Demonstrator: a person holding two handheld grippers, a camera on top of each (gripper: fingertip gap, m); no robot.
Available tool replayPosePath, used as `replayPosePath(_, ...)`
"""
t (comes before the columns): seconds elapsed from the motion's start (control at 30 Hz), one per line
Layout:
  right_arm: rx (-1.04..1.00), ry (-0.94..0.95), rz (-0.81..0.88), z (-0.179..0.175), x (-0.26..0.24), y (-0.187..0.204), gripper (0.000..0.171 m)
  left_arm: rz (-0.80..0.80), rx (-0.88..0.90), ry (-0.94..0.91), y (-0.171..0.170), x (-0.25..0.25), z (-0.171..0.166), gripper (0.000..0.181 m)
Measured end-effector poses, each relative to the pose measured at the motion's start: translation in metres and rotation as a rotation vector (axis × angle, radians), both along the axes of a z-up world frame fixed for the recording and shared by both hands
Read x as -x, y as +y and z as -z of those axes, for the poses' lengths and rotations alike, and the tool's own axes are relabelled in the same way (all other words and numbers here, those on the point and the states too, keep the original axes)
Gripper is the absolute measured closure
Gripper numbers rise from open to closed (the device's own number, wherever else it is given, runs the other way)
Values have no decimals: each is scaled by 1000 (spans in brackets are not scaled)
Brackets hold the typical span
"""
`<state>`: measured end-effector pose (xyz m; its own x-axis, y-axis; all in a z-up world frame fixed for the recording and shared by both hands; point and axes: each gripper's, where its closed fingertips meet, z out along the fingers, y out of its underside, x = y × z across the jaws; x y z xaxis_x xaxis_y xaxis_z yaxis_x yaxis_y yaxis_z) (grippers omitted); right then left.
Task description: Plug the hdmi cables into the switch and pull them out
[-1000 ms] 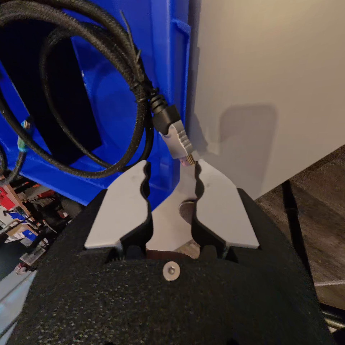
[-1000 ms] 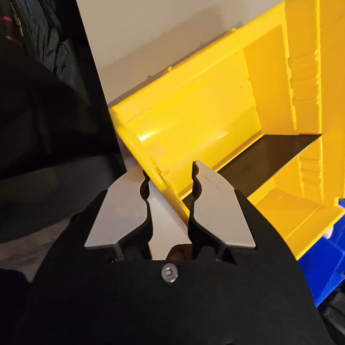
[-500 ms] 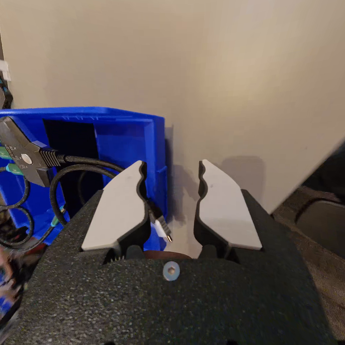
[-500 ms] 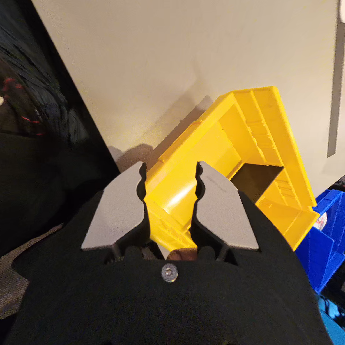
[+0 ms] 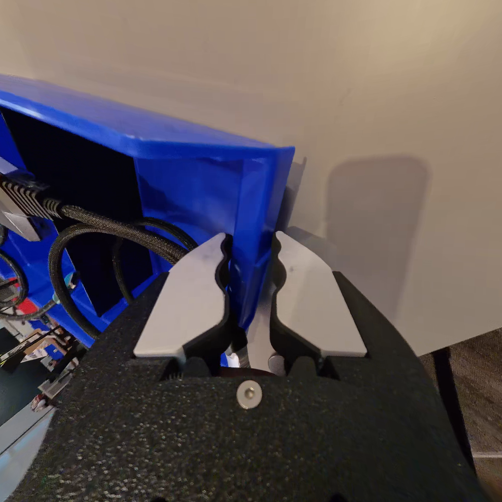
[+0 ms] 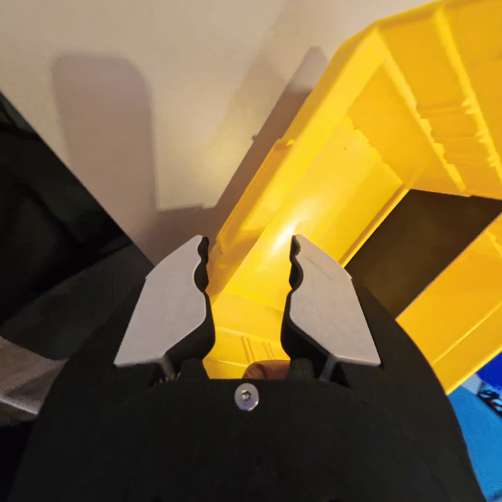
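Note:
In the left wrist view a blue bin (image 5: 190, 190) lies on the white table (image 5: 353, 81). It holds black braided HDMI cables (image 5: 108, 225) and a grey switch (image 5: 16, 214) at the far left edge, with a ribbed plug in it. My left gripper (image 5: 251, 241) is shut on the bin's right side wall, with both pads against it. A silver plug end (image 5: 240, 351) shows low between the fingers, not gripped. In the right wrist view my right gripper (image 6: 248, 241) is open and astride the near corner of a yellow bin (image 6: 366, 163). Its pads do not press on the bin.
The yellow bin looks empty, with a dark opening (image 6: 421, 244) in its side. A blue bin (image 6: 483, 407) shows at the lower right of the right wrist view. Dark fabric (image 6: 40, 217) lies past the table's left edge. Carpet (image 5: 475, 380) lies beyond the table's right edge. My right fingertips sit around 55 centimeters from my left ones.
My left gripper has moved in over the blue bin's right wall and its fingers have closed on it. My right gripper has come closer to the yellow bin's corner and stays open.

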<state>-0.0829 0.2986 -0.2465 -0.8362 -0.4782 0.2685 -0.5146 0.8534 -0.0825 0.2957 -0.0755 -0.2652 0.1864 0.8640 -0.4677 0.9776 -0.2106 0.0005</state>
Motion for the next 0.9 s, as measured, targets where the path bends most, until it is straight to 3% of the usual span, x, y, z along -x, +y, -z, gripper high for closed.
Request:
replayPosePath(0.13, 65, -67, 74, 1, -1, -20, 116, 36, 78, -39, -2, -8, -5, 151)
replayPosePath(0.27, -74, 6, 111, 27, 17, -22, 127, 66, 95, -34, 3, -1, -4, 150)
replayPosePath(0.4, -109, 22, 56, 33, 26, -26, 134, 94, 92, -34, -3, -3, 2, 152)
replayPosePath(0.53, -111, 36, -164, 33, 37, -22, 139, 106, 62, -54, -11, -13, 2, 153)
replayPosePath(0.9, -92, 143, -128, 34, 111, -17, 142, 69, 36, -91, -50, -66, 2, 151)
